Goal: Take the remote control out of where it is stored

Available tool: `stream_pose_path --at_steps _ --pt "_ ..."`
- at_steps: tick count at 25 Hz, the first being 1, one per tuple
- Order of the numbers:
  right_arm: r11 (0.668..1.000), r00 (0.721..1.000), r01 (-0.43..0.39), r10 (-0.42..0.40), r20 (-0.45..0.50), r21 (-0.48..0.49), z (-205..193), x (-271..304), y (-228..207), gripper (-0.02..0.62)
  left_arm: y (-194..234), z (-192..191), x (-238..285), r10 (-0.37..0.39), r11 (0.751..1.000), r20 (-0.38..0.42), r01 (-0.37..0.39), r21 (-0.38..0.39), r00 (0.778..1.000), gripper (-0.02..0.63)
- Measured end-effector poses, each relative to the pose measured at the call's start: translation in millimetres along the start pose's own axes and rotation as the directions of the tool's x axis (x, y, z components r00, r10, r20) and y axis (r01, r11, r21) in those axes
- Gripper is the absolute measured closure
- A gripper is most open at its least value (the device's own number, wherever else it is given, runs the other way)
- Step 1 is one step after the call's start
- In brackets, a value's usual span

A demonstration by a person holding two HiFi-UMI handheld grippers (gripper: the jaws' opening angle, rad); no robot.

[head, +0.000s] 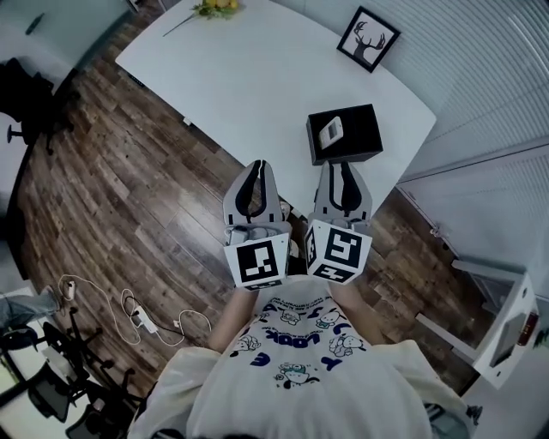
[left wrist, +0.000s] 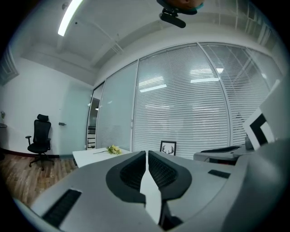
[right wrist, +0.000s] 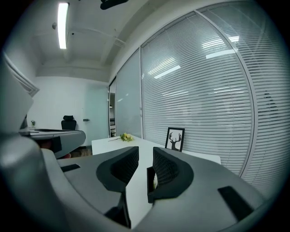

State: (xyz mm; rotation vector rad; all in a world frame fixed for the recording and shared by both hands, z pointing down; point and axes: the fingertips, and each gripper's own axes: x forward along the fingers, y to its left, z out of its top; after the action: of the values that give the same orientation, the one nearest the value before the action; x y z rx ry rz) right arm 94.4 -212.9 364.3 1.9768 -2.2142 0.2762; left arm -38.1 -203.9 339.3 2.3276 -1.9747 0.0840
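Note:
On the white table (head: 257,77), near its front right corner, stands an open black box (head: 345,135) with the white remote control (head: 331,130) lying in its left half. I hold both grippers side by side just short of the table's near edge. The right gripper (head: 342,165) points at the box from right in front of it, its jaws a little apart and empty (right wrist: 145,152); a dark corner of the box (right wrist: 149,186) shows between them. The left gripper (head: 256,165) is shut on nothing (left wrist: 147,154) and aims at bare tabletop left of the box.
A framed deer picture (head: 368,39) leans at the table's far right and yellow flowers (head: 216,7) lie at its far end. On the wooden floor are a black office chair (head: 26,107) and a cable with a power strip (head: 141,321). White furniture (head: 506,334) stands at right.

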Motion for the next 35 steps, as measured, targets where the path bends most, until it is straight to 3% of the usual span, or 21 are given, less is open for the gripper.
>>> stream_pose_path --at_steps 10,15,23,28,35 --pt "0.993 0.992 0.117 -0.116 -0.040 0.017 -1 59 -33 0.483 -8 -9 80 -0.109 0.994 -0.047 0.108 -0.015 0.993 0.577" --pt "0.988 0.984 0.151 -0.147 -0.103 0.030 -15 84 -46 0.471 -17 -20 110 -0.165 0.986 -0.094 0.166 0.003 0.982 0.577" --pt "0.988 0.972 0.149 -0.141 -0.186 0.030 -38 116 -50 0.443 -20 -39 145 -0.205 0.979 -0.134 0.200 -0.048 0.970 0.577" --pt "0.986 0.961 0.166 -0.155 -0.230 0.031 -53 129 -55 0.437 -20 -56 157 -0.226 0.974 -0.189 0.225 -0.026 0.956 0.577" --pt "0.988 0.948 0.156 -0.145 -0.285 0.018 -75 145 -58 0.431 -22 -73 173 -0.230 0.973 -0.204 0.221 -0.065 0.952 0.577"
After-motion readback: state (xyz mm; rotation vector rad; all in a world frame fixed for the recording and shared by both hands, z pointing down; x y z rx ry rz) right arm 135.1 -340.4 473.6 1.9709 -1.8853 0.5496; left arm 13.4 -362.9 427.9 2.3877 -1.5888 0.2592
